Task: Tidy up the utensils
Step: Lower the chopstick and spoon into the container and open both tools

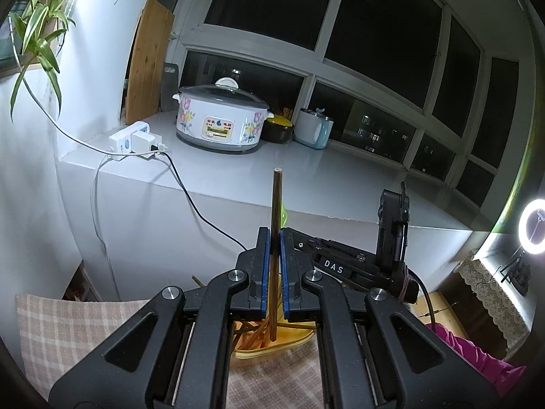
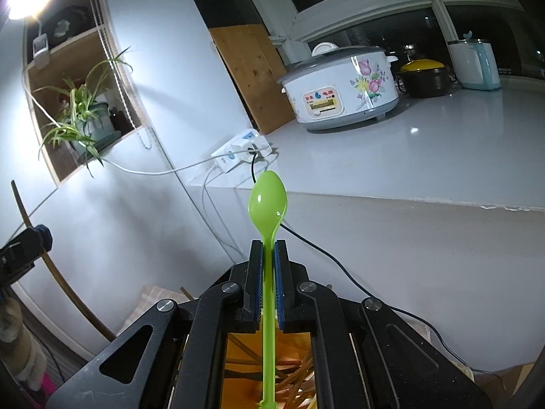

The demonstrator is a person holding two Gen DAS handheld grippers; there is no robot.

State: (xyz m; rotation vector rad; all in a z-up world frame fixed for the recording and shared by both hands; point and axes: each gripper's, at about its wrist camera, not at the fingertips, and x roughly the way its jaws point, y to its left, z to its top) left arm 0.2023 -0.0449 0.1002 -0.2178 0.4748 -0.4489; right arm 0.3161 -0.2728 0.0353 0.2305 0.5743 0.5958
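Observation:
My left gripper (image 1: 274, 238) is shut on a brown wooden chopstick (image 1: 276, 204) that stands upright between its blue pads. Below it sits a yellow tray (image 1: 272, 347) holding several more chopsticks. In the right wrist view, my right gripper (image 2: 268, 248) is shut on the handle of a green plastic spoon (image 2: 268, 201), bowl up and facing the camera. Beneath it the yellow tray (image 2: 238, 351) with several chopsticks shows through the frame. The right gripper's body (image 1: 391, 238) appears just right of the left gripper, and the left gripper's tip (image 2: 27, 242) shows at the far left edge.
A grey counter (image 1: 306, 170) behind carries a flowered rice cooker (image 1: 221, 119), a black pot with yellow lid (image 1: 279, 129), a white-and-blue kettle (image 1: 313, 127), a power strip (image 1: 131, 141) with cables and a leaning wooden board (image 1: 146, 64). A checked cloth (image 1: 68, 334) covers the table under the tray.

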